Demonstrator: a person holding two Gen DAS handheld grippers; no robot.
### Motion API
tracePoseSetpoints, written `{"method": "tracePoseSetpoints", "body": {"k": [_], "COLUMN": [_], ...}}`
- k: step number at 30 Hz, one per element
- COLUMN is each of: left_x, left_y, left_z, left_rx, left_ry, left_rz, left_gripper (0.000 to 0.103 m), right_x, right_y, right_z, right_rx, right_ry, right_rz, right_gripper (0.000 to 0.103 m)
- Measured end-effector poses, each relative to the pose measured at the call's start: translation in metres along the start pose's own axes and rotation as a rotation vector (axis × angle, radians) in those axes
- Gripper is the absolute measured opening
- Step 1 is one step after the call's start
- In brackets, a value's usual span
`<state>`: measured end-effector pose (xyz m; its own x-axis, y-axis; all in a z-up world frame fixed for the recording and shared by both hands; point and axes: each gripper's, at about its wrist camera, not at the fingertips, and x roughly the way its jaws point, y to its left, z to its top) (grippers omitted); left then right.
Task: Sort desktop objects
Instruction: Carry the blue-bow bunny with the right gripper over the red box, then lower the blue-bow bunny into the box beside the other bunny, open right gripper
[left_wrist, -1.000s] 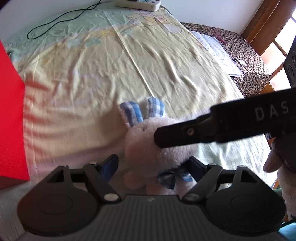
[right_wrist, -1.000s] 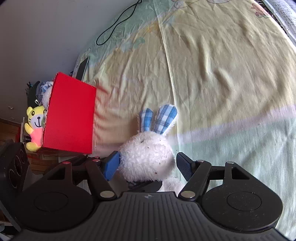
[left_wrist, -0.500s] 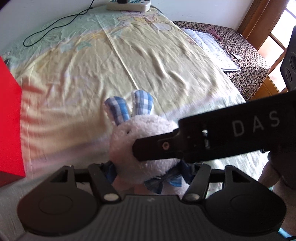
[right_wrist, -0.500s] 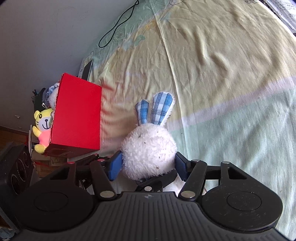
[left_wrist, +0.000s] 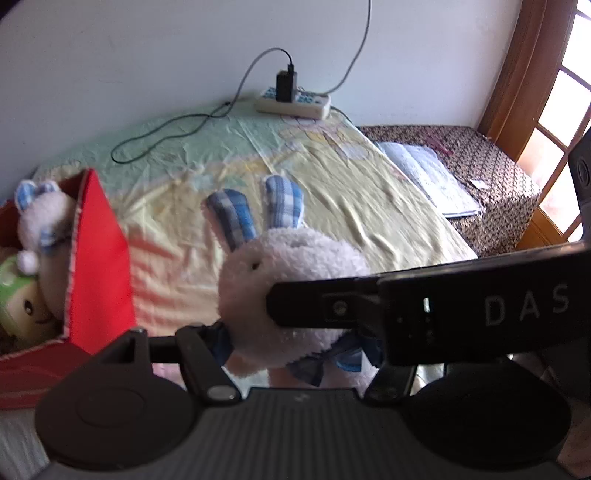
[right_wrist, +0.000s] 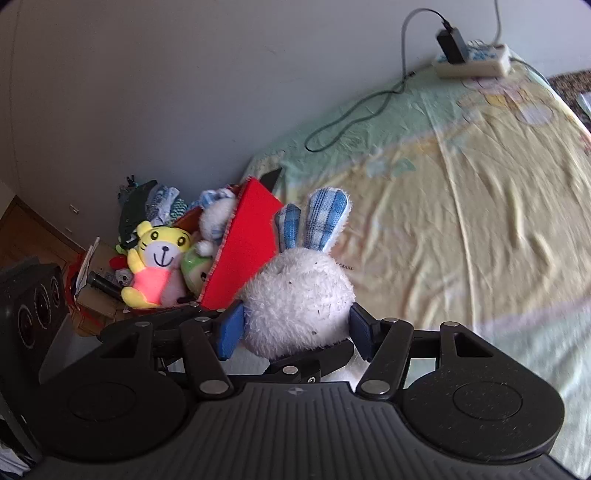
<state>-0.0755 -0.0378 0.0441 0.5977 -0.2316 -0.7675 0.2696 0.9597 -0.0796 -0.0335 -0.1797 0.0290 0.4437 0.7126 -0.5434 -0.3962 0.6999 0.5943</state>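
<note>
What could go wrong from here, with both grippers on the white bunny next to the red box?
The plush bunny is soft, so it may squirm out of the right gripper or the left gripper. The red box already looks crowded with the yellow tiger toy, so the bunny might not settle inside.

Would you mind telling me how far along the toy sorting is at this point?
Done: several plush toys already sit in the red box. In hand: both tools, left and right, grip the white rabbit above the sheet. Left: getting it into the box.
</note>
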Motion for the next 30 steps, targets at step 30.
{"method": "tracePoseSetpoints", "body": {"k": [30], "left_x": [-0.026], "left_y": [0.196], "left_z": [-0.027], "left_rx": [0.081], "left_ry": [-0.164], "left_rz": [0.053], "left_gripper": [0.073], "right_x": [0.133], "right_y": [0.125], "right_z": [-0.006], "right_rx": [-0.343], "right_ry": [-0.123], "right_rz": [-0.036], "right_gripper": [0.065]}}
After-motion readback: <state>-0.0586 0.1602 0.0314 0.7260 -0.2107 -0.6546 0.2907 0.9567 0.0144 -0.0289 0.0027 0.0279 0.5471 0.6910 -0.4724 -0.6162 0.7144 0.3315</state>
